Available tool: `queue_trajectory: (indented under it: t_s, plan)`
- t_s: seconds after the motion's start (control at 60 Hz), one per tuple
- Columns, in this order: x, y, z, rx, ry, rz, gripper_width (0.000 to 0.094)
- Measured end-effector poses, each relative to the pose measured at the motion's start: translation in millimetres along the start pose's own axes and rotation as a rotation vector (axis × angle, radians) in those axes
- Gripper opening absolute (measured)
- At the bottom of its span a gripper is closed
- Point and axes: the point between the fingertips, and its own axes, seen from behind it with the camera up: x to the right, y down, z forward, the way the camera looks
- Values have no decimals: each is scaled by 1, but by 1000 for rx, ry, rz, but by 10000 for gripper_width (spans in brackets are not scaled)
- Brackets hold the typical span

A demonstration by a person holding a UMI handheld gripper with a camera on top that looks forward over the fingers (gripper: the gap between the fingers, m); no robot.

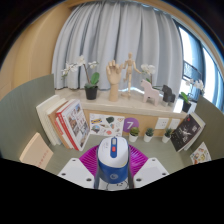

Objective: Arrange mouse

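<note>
A white and blue computer mouse (111, 160) with a red scroll wheel sits between my fingers, held up above the desk. My gripper (112, 166) is shut on it: the magenta pads (89, 166) press against both of its sides. The mouse's front points away from me toward the shelf. Its underside and the desk surface right below it are hidden.
Beyond the mouse is a low white shelf (130, 117) with books (70, 120), small potted plants (150, 132) and cards. On top stand a wooden hand model (114, 77), a wooden mannequin (128, 70) and white orchids (92, 78). Grey curtains hang behind.
</note>
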Motion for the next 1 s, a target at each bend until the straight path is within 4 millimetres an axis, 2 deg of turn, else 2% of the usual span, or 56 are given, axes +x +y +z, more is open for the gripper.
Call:
queue_trajectory:
  t_s: [0.067,0.133,0.2,0.3,0.383,0.533,0.8,0.833,0.867,0.9,0.917,1.0]
  plan:
    - [25,21,3,-23,3,27,388]
    - [45,61,13,-81,5,41,388]
    - [55,105,23,-157,-8,45,387]
    - [52,169,37,-255,-42,61,387]
    - [49,211,42,-317,-45,55,387]
    - [41,258,47,-375,-50,92,403]
    - [41,254,52,-281,-17,100,556]
    - [39,254,50,-289,-20,103,616]
    - [36,256,47,-309,-31,98,754]
    - [36,256,43,-331,-33,87,839]
    - [37,255,41,-337,-30,79,863]
    - [41,238,22,-327,-10,30,858]
